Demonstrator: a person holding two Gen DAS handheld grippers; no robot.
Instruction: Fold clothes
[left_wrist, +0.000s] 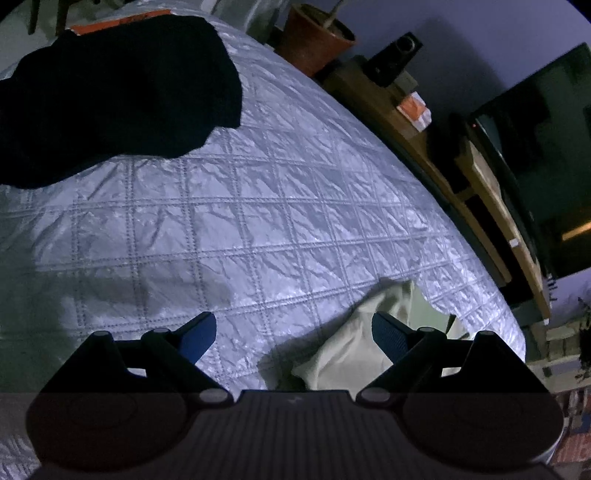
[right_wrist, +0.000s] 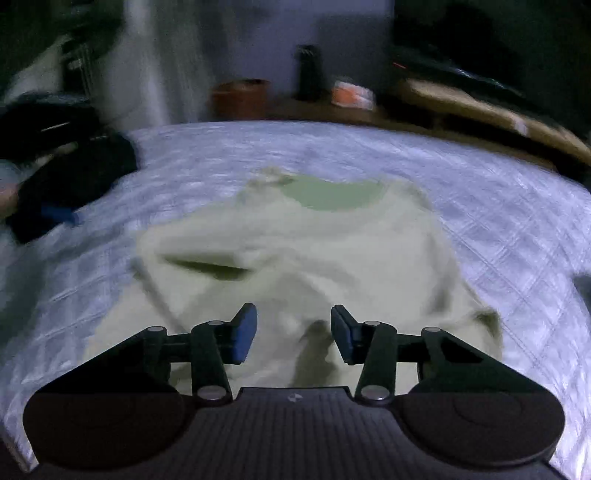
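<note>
The right gripper is seen half spread, nothing pinched, above the crumpled pale green garment on the quilted bedspread. The left gripper is spread wide and empty. A black garment lies at ten o'clock, farther off.

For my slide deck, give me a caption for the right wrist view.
Right claw open above a crumpled pale green garment on the quilted bedspread.
</note>
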